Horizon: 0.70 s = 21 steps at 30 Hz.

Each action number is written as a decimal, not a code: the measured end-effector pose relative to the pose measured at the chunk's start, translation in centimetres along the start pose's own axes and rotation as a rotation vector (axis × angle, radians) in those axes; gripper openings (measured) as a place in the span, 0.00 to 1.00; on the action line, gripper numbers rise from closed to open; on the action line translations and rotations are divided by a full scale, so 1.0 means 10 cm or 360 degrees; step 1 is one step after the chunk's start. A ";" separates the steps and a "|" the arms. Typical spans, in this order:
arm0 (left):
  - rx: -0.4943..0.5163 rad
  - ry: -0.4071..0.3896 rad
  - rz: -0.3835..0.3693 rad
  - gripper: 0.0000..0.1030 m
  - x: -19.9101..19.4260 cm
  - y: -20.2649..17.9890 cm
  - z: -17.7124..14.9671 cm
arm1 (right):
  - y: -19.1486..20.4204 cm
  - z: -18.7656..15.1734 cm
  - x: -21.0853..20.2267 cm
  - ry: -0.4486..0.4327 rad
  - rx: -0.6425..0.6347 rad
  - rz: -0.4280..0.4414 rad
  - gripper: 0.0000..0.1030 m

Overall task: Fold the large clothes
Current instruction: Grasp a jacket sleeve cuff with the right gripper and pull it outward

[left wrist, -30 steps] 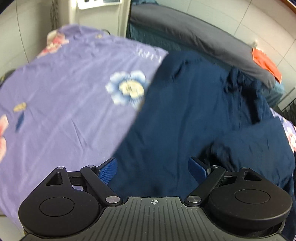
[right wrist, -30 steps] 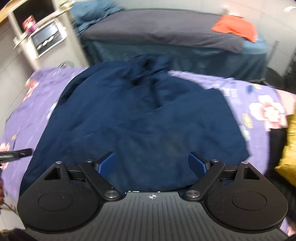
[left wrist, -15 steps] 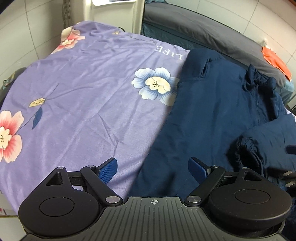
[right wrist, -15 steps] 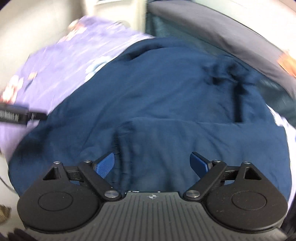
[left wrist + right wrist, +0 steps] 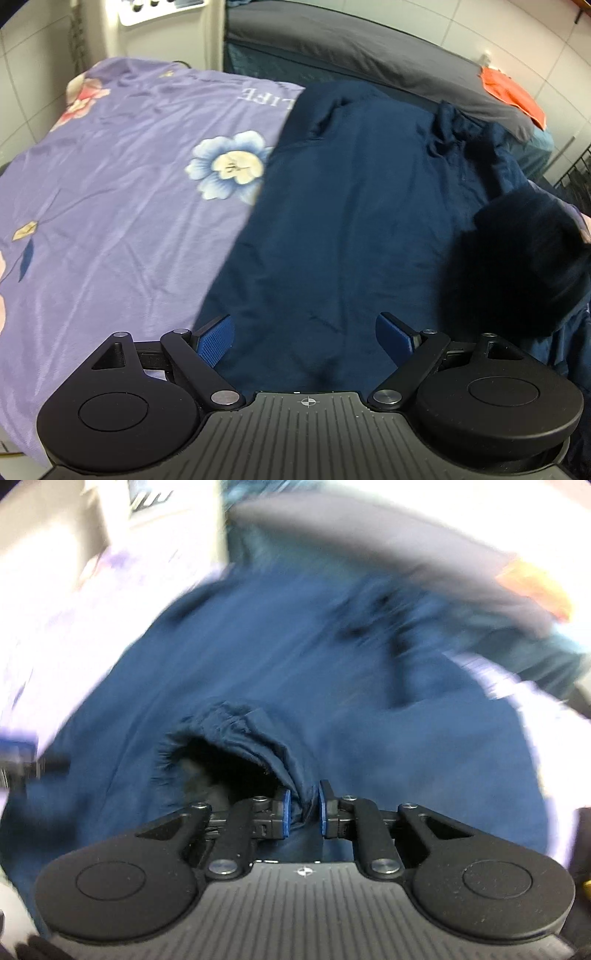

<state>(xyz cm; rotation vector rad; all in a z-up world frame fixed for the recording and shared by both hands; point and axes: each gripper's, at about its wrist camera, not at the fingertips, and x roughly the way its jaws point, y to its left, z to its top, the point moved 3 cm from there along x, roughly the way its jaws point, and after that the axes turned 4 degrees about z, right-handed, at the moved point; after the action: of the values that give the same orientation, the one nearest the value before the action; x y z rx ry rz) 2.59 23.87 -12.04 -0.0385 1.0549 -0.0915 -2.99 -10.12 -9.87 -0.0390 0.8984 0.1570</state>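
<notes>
A large navy blue jacket point(image 5: 351, 206) lies spread on a purple floral bedsheet point(image 5: 118, 206). My left gripper point(image 5: 304, 341) is open and empty, low over the jacket's near left hem. My right gripper point(image 5: 302, 808) is shut on the jacket's gathered sleeve cuff point(image 5: 236, 731), with navy cloth pinched between its blue pads. The lifted cuff shows as a dark blurred bulge at the right of the left wrist view point(image 5: 524, 266). The right wrist view is blurred by motion.
A grey-covered bed point(image 5: 388, 48) with an orange cloth point(image 5: 513, 92) runs along the far side. A white appliance point(image 5: 166, 22) stands at the back left. A wire basket point(image 5: 576, 173) sits at the far right.
My right gripper has closed on the sleeve cuff and lifted it; it was open over the jacket before. My left gripper stays open and has shifted a little towards the jacket.
</notes>
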 end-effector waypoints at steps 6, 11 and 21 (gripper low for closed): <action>0.0060 -0.0030 -0.0032 1.00 0.00 -0.37 0.10 | -1.41 0.25 -0.88 -0.0261 0.0242 -0.0391 0.10; 0.0089 -0.0050 -0.0065 1.00 -0.02 -0.72 0.13 | -2.55 0.01 -1.27 -0.0266 0.0408 -0.0781 0.09; 0.0121 -0.0026 -0.0010 1.00 -0.03 -1.22 -0.03 | -4.07 -1.03 -1.37 -0.0003 0.0818 -0.1150 0.08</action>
<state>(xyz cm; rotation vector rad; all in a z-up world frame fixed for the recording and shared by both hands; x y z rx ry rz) 1.54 11.79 -11.02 0.0265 1.0341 -0.1366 -13.19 -52.99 -6.89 0.1157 0.8518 -0.7459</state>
